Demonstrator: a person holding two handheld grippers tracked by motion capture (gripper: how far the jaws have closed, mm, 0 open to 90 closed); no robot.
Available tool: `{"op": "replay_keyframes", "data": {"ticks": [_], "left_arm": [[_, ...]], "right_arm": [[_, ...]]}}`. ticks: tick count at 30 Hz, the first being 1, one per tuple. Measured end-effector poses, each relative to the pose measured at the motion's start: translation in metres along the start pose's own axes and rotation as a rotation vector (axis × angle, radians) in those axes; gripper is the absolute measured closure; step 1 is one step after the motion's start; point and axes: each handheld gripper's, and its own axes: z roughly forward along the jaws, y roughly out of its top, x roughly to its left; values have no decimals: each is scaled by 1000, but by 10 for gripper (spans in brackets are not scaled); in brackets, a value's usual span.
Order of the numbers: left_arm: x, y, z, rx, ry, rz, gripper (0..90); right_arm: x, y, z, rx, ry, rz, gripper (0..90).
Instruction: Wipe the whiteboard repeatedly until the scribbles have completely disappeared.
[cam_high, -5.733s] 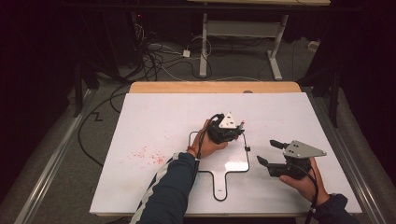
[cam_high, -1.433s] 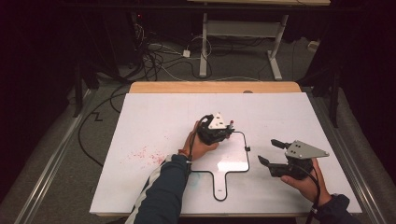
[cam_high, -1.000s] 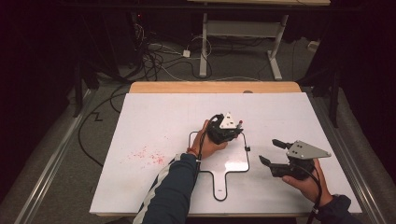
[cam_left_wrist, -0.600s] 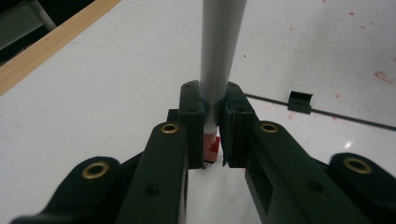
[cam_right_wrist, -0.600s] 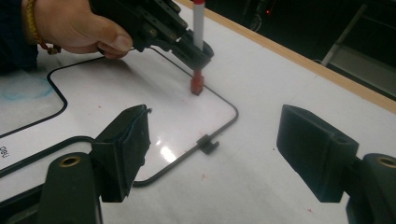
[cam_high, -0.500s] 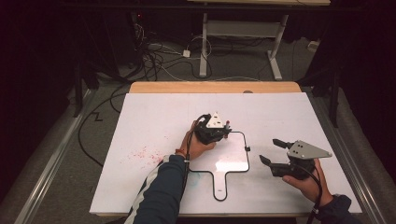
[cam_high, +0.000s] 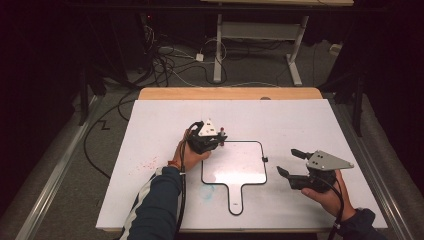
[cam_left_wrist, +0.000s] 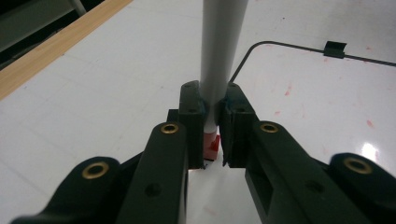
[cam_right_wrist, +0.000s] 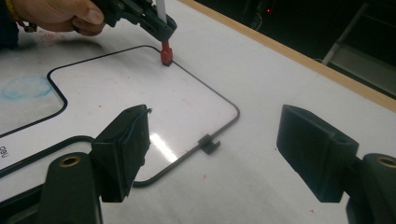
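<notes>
My left gripper (cam_high: 216, 141) is clenched on a white marker (cam_left_wrist: 220, 56), red tip (cam_right_wrist: 166, 56) pressed down at the top-left corner of the small whiteboard (cam_high: 240, 165), right on its black rim (the marker barrel stands nearly upright between the pads). The board lies flat on the white table (cam_high: 150, 135), handle toward me, with faint red smears on it and a bluish smudge near the handle. My right gripper (cam_high: 289, 163) hovers off the board's right edge, jaws released and wide, nothing between them.
</notes>
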Motion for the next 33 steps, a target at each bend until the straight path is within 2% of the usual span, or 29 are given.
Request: {"op": "replay_keyframes", "data": {"ticks": [7, 8, 11, 13, 14, 16, 19, 27, 31, 33], "left_arm": [[9, -10, -15, 19, 29, -17, 789], [11, -14, -18, 6, 32, -41, 789], [12, -15, -17, -8, 33, -56, 789], [10, -12, -12, -14, 39, -51, 789], [7, -8, -4, -26, 27, -47, 790], [4, -5, 1, -31, 23, -41, 790], [-3, 4, 14, -52, -3, -33, 790], [-21, 28, 43, -57, -54, 16, 790], [-28, 34, 49, -56, -76, 32, 790], [-28, 35, 48, -45, -72, 45, 790]], "right_arm": [[1, 0, 1, 6, 2, -2, 261], [1, 0, 1, 6, 1, -3, 261], [1, 0, 1, 7, 1, -1, 261], [1, 0, 2, 7, 3, -3, 261], [2, 0, 2, 6, 3, -3, 261], [2, 1, 1, 3, 5, -4, 261], [1, 1, 2, 2, 7, -5, 261], [0, 0, 1, 4, 7, -4, 261], [0, 0, 1, 5, 7, -5, 261], [0, -1, 1, 6, 7, -7, 261]]}}
